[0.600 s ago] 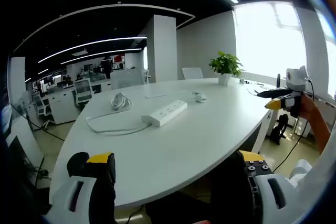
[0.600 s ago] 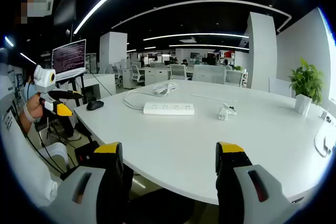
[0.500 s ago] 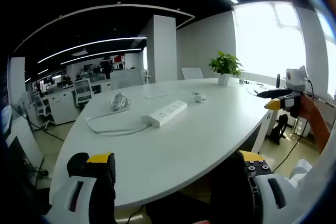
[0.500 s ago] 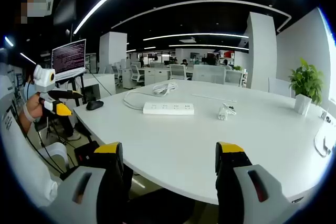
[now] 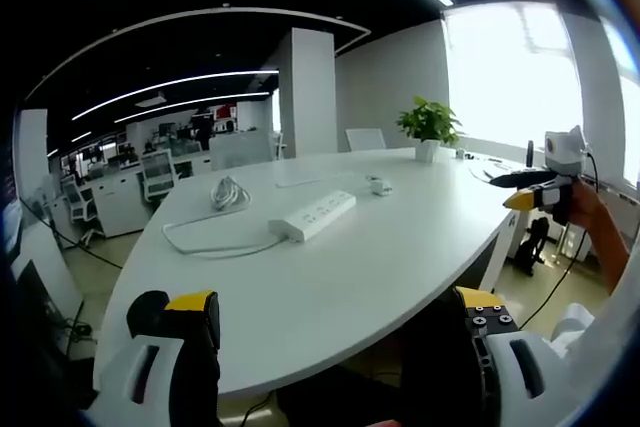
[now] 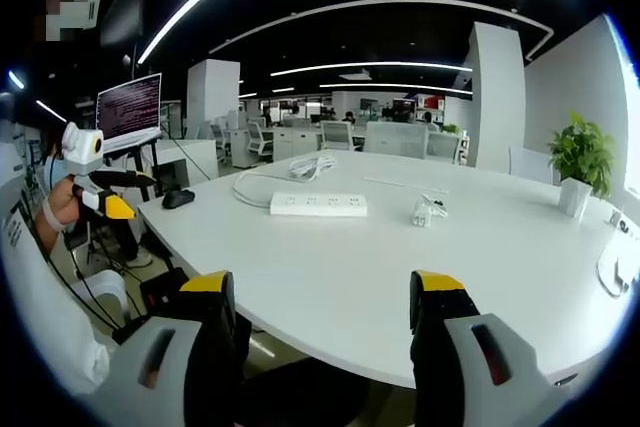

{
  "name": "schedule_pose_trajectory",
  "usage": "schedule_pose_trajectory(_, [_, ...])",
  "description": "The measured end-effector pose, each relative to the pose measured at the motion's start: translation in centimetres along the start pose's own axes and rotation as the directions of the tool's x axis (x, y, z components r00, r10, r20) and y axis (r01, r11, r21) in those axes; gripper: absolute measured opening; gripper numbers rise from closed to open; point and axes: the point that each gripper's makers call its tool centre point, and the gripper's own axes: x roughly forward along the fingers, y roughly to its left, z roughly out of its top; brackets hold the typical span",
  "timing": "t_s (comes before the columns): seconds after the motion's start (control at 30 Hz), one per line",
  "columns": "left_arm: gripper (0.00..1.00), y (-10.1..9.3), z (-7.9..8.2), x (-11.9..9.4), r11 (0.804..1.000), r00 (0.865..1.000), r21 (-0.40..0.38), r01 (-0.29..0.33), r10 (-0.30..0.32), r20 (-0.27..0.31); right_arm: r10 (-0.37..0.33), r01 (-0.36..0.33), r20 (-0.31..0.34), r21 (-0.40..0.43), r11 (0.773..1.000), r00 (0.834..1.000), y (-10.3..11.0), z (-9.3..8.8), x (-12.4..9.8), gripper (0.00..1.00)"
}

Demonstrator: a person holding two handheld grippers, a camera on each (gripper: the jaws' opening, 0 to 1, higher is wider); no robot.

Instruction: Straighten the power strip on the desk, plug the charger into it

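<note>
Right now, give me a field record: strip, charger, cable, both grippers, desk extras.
power strip: long white plastic power strip lying flat mid-desk, no plug in it
charger: small white charger resting on the desk beside the strip, apart from it
strip cable: white cable, loose end coiled behind the strip
left gripper: open, empty, short of the desk edge
right gripper: open, empty, short of the desk edge
desk: white oval desk
extras: green potted plant; black mouse
</note>
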Motion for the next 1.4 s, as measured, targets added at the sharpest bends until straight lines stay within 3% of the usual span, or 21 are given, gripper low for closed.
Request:
schedule_pose_trajectory(1.1, [0.96, 0.2, 1.3, 0.3, 1.000, 1.000, 0.016, -0.001, 0.001, 0.015, 0.016, -0.016, 0.004, 0.008, 1.000, 1.000, -0.2, 0.0, 0.4, 0.70])
schedule_pose_trajectory(1.4, [0.96, 1.9, 1.9, 0.6, 1.000, 0.999, 0.007, -0.027, 0.027, 0.022, 0.027, -0.027, -0.015, -0.004, 1.000, 1.000, -0.4, 0.3, 1.3, 0.70])
